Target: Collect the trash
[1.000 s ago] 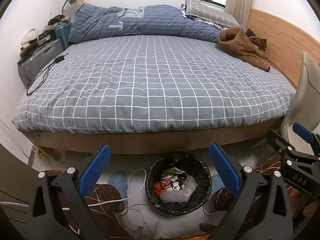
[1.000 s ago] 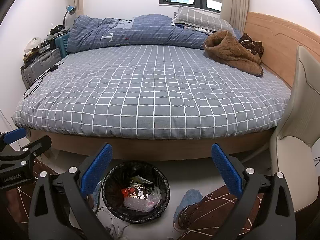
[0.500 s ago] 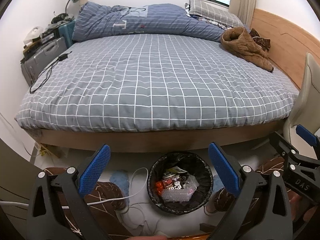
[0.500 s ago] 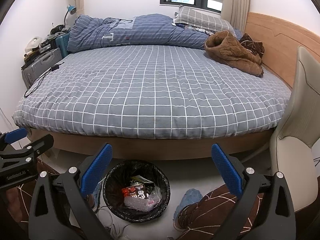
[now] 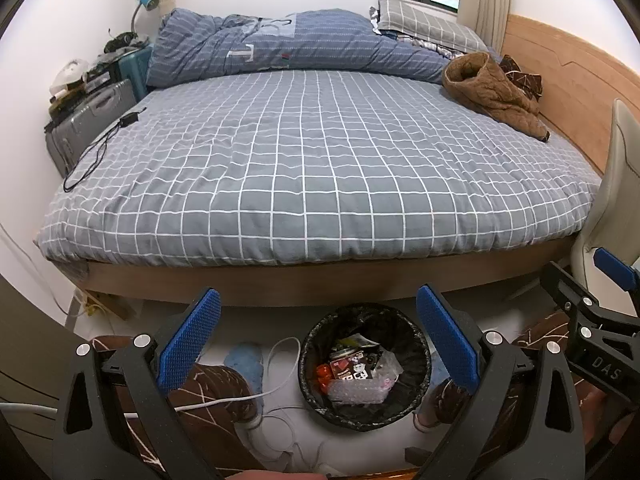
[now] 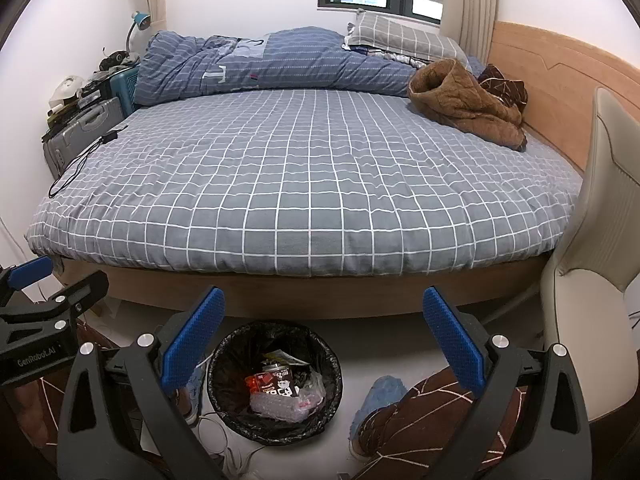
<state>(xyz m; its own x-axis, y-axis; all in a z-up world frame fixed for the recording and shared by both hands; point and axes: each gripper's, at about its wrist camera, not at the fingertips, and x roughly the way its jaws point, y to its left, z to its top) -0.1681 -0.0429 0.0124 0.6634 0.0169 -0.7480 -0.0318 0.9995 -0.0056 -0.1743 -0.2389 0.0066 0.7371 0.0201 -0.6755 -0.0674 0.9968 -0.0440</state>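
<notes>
Here the bed (image 5: 320, 160) fills most of both views, from nine o'clock round to three, its checked cover smooth and bare of litter as far as I can tell. A brown jacket (image 5: 492, 92) lies at its two o'clock corner, with a rolled duvet (image 5: 280, 48) at twelve. A pale chair (image 6: 600, 272) stands at three o'clock in the right view.

On the floor at six o'clock, just before the bed frame, sits the bin (image 5: 366, 366), round and lined with a black bag. Inside lies the trash (image 5: 356, 376): bubble wrap, clear film, a printed packet and something red. A white cable (image 5: 256, 392) trails beside it at seven.

The left gripper (image 5: 318, 340) hangs above the bin with its jaws wide apart, holding nothing. The right gripper (image 6: 324, 340) is likewise spread and empty, the bin (image 6: 274, 380) toward its seven o'clock.

The load looks light, soft and crinkly; film would likely slip from a pinch. I judge the best hold is the liner's rim, gathered at nine and three o'clock, one gripper each side. Thin plastic may tear if pulled sharply.
</notes>
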